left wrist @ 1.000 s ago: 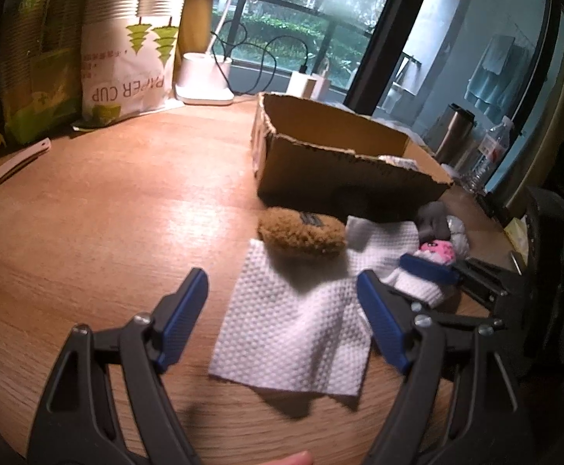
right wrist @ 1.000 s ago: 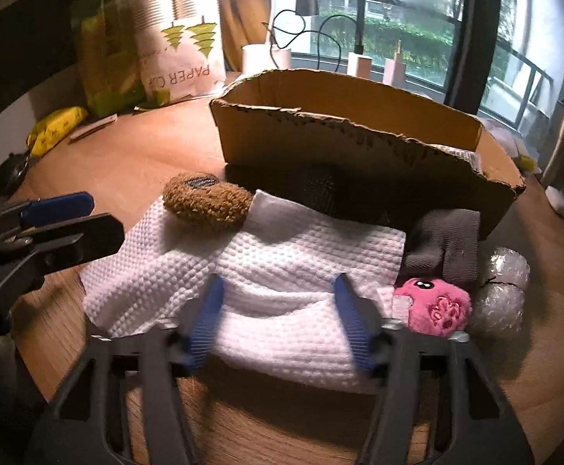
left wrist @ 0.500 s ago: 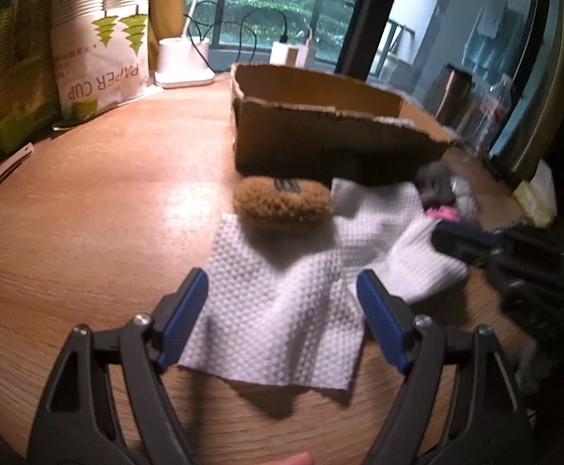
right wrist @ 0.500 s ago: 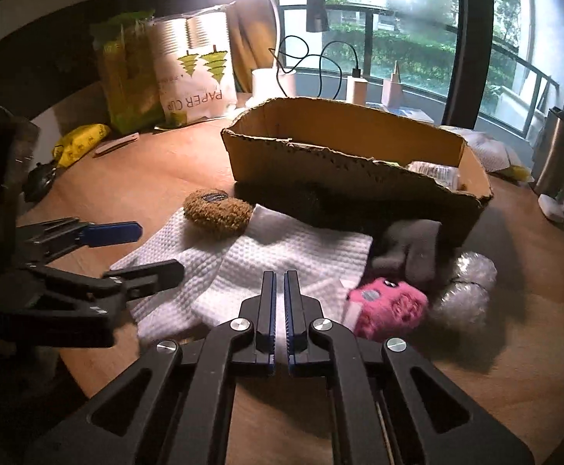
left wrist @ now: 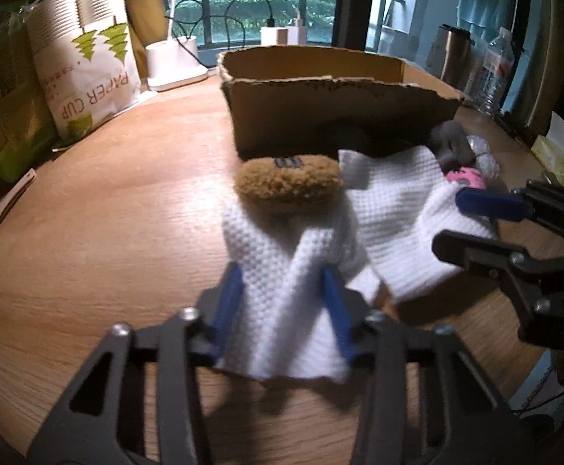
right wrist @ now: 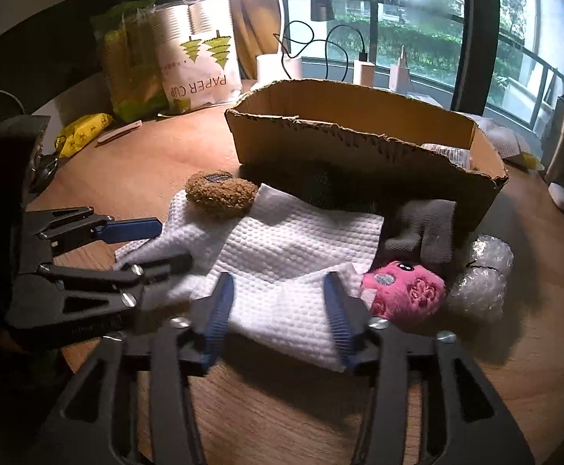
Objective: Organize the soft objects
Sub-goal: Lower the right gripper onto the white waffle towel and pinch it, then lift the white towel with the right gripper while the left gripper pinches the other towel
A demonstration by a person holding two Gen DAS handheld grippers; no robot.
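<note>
- your left hand-held gripper is closing on the near left part of the white cloth, which is bunching into a raised fold between its blue pads.
- your right hand-held gripper is opening, its jaws standing either side of the cloth's near right edge, not squeezing it.
- the cloth is lying spread on the wooden desk in front of the cardboard box.
- a brown fuzzy toy is resting on the cloth's far corner; a pink plush and a grey cloth are sitting just beside its right edge.
</note>
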